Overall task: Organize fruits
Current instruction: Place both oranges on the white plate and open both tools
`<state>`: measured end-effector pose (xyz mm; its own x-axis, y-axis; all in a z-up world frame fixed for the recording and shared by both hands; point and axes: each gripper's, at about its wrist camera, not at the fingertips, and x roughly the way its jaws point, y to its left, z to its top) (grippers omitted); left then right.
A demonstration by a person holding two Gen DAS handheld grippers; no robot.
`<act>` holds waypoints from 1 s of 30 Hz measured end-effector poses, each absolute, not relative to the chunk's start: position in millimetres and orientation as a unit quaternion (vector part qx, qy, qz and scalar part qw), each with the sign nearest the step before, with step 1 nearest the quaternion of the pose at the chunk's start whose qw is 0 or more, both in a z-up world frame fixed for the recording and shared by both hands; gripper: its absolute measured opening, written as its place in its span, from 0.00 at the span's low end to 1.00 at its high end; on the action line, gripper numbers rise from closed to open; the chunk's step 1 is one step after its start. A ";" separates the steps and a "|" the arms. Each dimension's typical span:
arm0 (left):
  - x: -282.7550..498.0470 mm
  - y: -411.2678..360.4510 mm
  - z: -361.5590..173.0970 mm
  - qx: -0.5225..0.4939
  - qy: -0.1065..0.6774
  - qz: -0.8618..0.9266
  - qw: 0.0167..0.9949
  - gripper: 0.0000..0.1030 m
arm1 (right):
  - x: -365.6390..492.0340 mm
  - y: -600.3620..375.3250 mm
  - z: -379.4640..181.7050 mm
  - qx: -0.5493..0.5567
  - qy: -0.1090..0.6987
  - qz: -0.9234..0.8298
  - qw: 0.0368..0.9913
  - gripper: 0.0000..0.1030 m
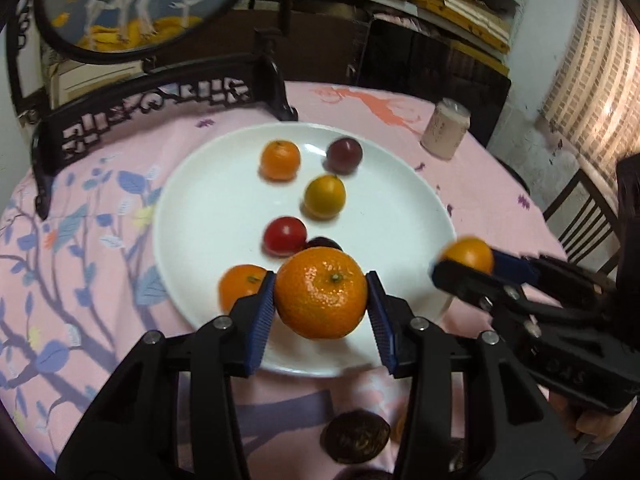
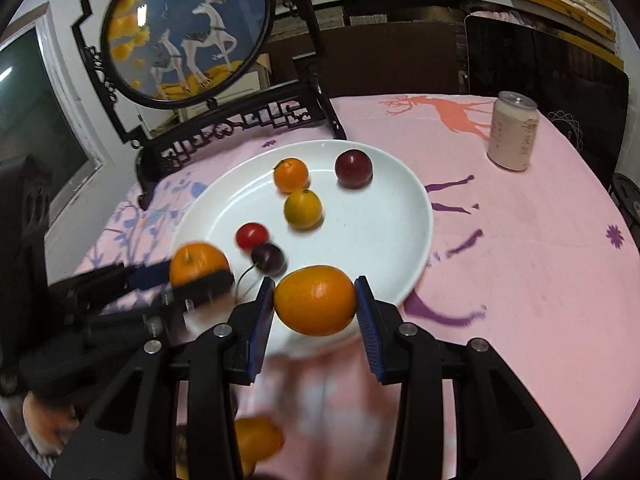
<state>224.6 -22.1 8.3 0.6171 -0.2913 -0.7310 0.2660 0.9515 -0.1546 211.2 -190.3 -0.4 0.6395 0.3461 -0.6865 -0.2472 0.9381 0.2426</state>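
Observation:
A white plate (image 1: 400,216) (image 2: 384,240) sits on the pink cloth and holds an orange (image 1: 280,160), a dark plum (image 1: 344,155), a yellow fruit (image 1: 324,196), a red tomato (image 1: 285,235) and a dark cherry (image 2: 269,258). Another orange (image 1: 240,286) lies at its near left rim. My left gripper (image 1: 320,296) (image 2: 196,272) is shut on a mandarin (image 1: 320,294) above the plate's near edge. To its right, my right gripper (image 2: 315,300) (image 1: 468,264) is shut on a smaller orange (image 2: 315,300), also over the near rim.
A pale drink can (image 2: 513,136) stands at the back right of the table. A black carved stand with a round deer picture (image 2: 188,32) rises behind the plate. A dark wrinkled fruit (image 1: 356,436) and an orange fruit (image 2: 256,440) lie on the cloth near me.

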 end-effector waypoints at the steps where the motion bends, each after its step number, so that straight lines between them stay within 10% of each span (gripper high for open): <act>1: 227.1 -23.9 3.3 -0.011 0.414 -0.154 0.897 0.43 | 217.4 -191.3 -4.2 0.069 0.394 0.163 0.902 0.40; 5: 227.7 -23.9 1.3 -0.014 0.405 -0.165 0.899 0.58 | 228.2 -206.5 -13.7 0.116 0.399 0.159 0.896 0.67; 12: 194.5 -13.9 18.5 0.009 0.351 -0.132 0.927 0.95 | 199.2 -236.6 2.5 0.167 0.358 0.161 0.904 0.78; 30: 123.2 28.9 -4.2 -0.034 0.382 -0.118 0.916 0.96 | 118.5 -242.6 -13.6 0.094 0.337 0.105 0.931 0.98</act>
